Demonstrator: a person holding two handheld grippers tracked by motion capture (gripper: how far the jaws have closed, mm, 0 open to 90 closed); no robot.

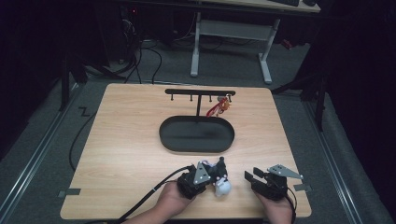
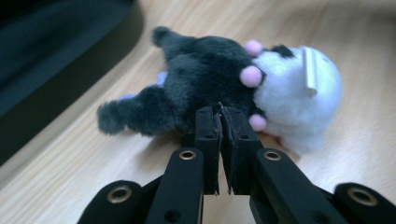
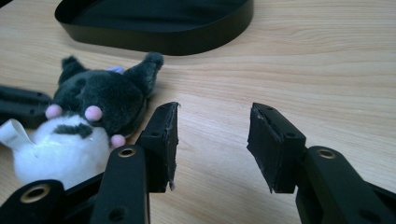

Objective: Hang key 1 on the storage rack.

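So, nearest the front edge of the wooden worktop [image 1: 126, 154], two hand-held grippers are seen, each held in a person's hand. The left hand-held gripper [image 2: 220, 116] is clenched, its jaws pressed together with basically no gap, and their tips are buried in the dark fur of a small plush toy [image 2: 224, 88]. Whether any fur is actually pinched can't be told. The plush toy is lying on its side on the worktop, just beside the left gripper: black hood with two pointy ears, white fluffy face, little pink pompoms, a white tag on it.

The right hand-held gripper [image 3: 212, 140] is released, jaws spread wide with bare wood seen between them, and it's parked near the toy without touching it.

Further back, a black oval tray [image 1: 164, 136] is sat mid-worktop, well apart from both grippers. A black T-shaped rack [image 1: 200, 92] with small pegs is stood at its far side, and a red-and-gold charm [image 1: 219, 107] is hung from a peg near the bar's right end.
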